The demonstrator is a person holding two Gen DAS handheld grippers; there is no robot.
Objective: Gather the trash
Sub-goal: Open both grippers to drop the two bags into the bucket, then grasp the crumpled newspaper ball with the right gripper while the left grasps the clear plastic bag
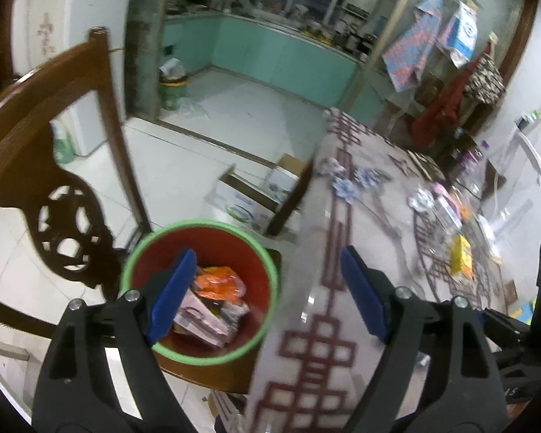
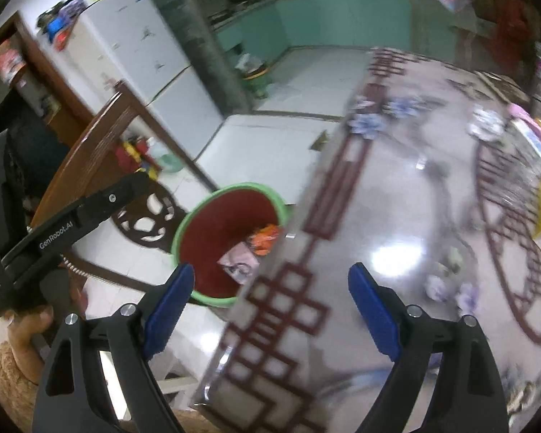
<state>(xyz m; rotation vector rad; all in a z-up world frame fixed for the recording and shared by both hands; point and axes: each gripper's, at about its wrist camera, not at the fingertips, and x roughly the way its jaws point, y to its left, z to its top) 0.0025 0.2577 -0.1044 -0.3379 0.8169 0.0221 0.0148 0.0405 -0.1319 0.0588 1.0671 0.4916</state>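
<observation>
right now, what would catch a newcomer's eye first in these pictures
The red bucket with a green rim stands out first, sitting on a carved wooden chair beside the table, with an orange wrapper and pink packets already in it. Next comes the glossy table with its dark red line pattern, crumpled wrappers scattered toward its far end. Both grippers' blue jaws are open and empty.

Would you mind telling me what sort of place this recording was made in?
Most likely a home dining area opening onto a kitchen: a carved wooden chair beside a patterned table, teal kitchen cabinets behind, and a white fridge.
</observation>
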